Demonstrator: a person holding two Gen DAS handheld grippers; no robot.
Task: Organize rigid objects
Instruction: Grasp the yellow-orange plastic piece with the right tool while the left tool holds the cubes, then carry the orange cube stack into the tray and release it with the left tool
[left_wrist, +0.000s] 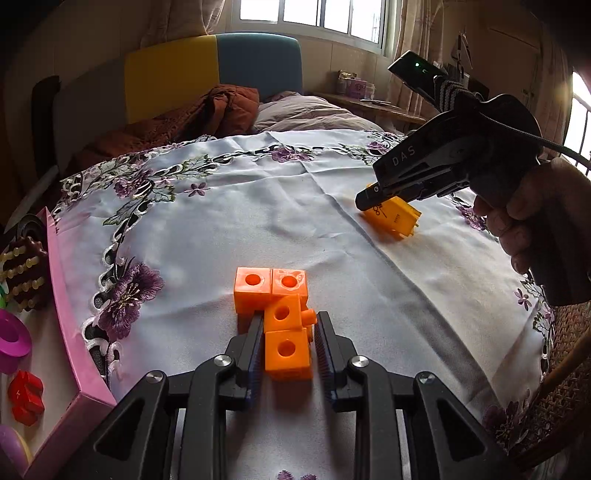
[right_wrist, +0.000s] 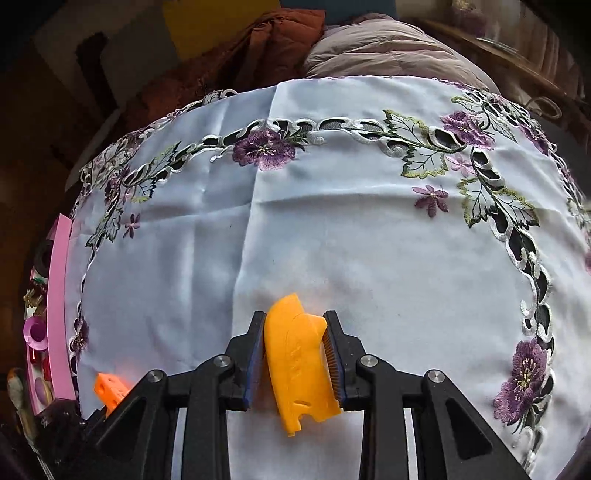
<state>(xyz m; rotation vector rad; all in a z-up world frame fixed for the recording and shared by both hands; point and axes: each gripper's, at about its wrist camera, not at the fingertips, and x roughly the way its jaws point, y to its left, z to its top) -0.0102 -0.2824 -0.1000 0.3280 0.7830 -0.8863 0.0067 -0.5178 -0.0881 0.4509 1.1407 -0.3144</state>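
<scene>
At the far left, a pink tray (left_wrist: 62, 295) of small toys is seen beside the embroidered cloth (left_wrist: 207, 236) that covers the surface. Right of the tray, a cluster of orange cubes (left_wrist: 280, 314) lies on the cloth, and its nearest cube is clamped between the closed pads of the left tool (left_wrist: 289, 334). Further right of the tray, a yellow block (right_wrist: 299, 365) is gripped between the narrowed pads of the right tool (right_wrist: 294, 330), which is held by a hand (left_wrist: 532, 221).

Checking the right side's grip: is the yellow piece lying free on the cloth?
No: the right gripper is shut on the yellow plastic piece, both pads pressing its sides.
</scene>
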